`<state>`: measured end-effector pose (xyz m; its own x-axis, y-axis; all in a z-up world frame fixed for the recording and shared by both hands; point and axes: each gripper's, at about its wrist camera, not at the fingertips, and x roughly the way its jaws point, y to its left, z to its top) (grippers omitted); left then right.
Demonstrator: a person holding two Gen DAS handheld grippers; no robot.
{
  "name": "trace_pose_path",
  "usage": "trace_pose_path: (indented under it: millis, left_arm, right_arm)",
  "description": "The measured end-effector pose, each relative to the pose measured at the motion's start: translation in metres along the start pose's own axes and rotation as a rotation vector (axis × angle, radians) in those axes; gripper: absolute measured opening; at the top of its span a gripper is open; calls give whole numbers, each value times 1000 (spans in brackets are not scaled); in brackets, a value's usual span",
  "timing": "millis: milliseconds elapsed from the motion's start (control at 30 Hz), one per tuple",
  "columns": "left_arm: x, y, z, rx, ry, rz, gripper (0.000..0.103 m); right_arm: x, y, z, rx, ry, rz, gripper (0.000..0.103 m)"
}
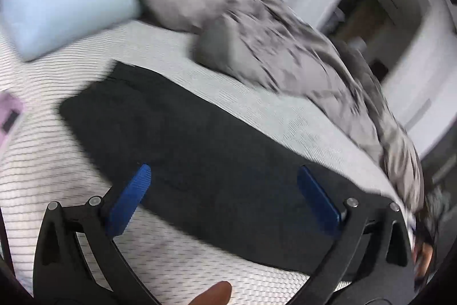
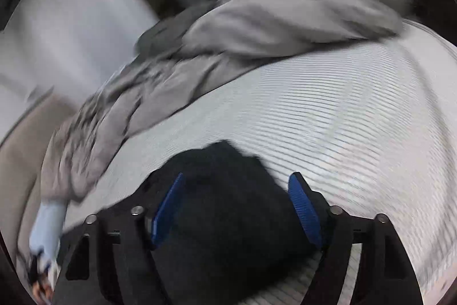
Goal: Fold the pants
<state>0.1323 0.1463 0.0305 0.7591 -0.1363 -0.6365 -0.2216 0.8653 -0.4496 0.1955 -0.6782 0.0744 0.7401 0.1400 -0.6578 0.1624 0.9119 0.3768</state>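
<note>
We're between folds: black pants (image 1: 200, 139) lie flat as a long strip on the striped bed sheet (image 1: 57, 162), near the grey duvet (image 1: 257, 33). Left gripper (image 1: 225, 185) and right gripper (image 2: 234, 202) both hover jaws apart, nothing pinched. Next, we reckon, pinch one end and fold across

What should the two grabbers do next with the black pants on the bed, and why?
Probably bring both back down to pinch an end of the black pants for another fold. The left gripper and right gripper both stand open with nothing between their pads, and the pants lie flat as a long dark strip on the striped sheet, so they look only partly folded.
</note>
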Motion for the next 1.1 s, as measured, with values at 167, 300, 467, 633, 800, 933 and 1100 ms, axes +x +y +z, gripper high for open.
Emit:
trace_pose_path:
  millis: [167, 300, 467, 633, 800, 933, 1100]
  left_arm:
    - [47, -39, -20, 77, 133, -35, 102]
    - [63, -46, -28, 117, 167, 23, 102]
    - [71, -29, -26, 123, 179, 56, 102]
    - [65, -13, -23, 84, 156, 58, 102]
    - [51, -5, -20, 67, 127, 54, 102]
    - [48, -2, -20, 53, 117, 63, 102]
    - [44, -32, -34, 146, 123, 40, 102]
  right_arm:
    - [95, 30, 28, -200, 255, -28, 83]
    - [130, 44, 27, -305, 376, -49, 37]
    - [94, 67, 14, -464, 243, -109, 14]
    - [92, 37, 24, -259, 114, -250, 18]
    - [82, 28, 16, -185, 92, -309, 49]
    - [18, 50, -16, -172, -69, -254, 88]
    - [-2, 100, -65, -216, -67, -19, 90]
